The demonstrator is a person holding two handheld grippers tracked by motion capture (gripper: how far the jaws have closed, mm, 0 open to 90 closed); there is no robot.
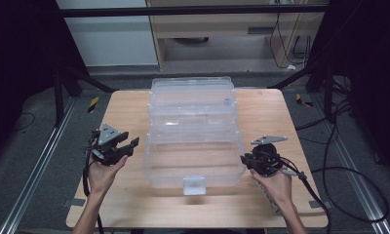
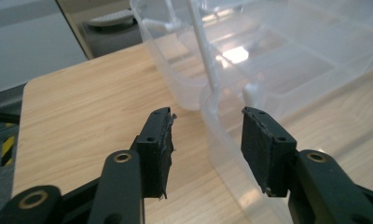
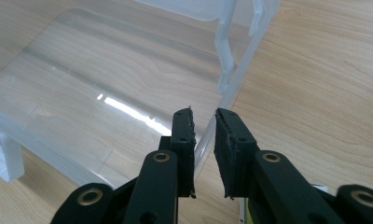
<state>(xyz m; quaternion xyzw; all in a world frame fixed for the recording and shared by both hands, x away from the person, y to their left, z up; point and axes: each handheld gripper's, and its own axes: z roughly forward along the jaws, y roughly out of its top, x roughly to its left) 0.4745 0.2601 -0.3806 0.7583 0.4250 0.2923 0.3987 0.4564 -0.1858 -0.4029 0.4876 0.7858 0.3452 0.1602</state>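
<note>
Item: clear plastic organiser box (image 1: 195, 131), my landmark. It sits mid-table on the wooden table (image 1: 129, 105), its tiers spread open and stepping away from me, and its front latch tab (image 1: 194, 185) faces my side.

Right gripper (image 1: 246, 161): at the box's right front corner. The right gripper view has the jaws nearly together astride the thin transparent side wall (image 3: 231, 88) of the front tier; I judge the pads (image 3: 183, 133) to be nipping that edge, though a sliver of gap could remain on one side.

Left gripper (image 1: 127, 145): just beside the box's left wall, apart from it. Jaws released and wide, with nothing between the pads (image 2: 159, 140); the box's rounded near corner (image 2: 217, 116) lies ahead of the gap.

Step in hand, by my reading: the right side is pinned, and the left gripper is being lined up to take the matching left edge so that the tiers can be handled with both hands.

Next move calls for: bringing the left jaws astride the left rim, one pad inside and one outside, then closing gently; thin plastic flexes and slips.

View notes: the high view gives the whole box and both hands (image 1: 103, 175). The right gripper view shows the pinch on the wall. The left gripper view shows the open gap and the inner dividers.
</note>
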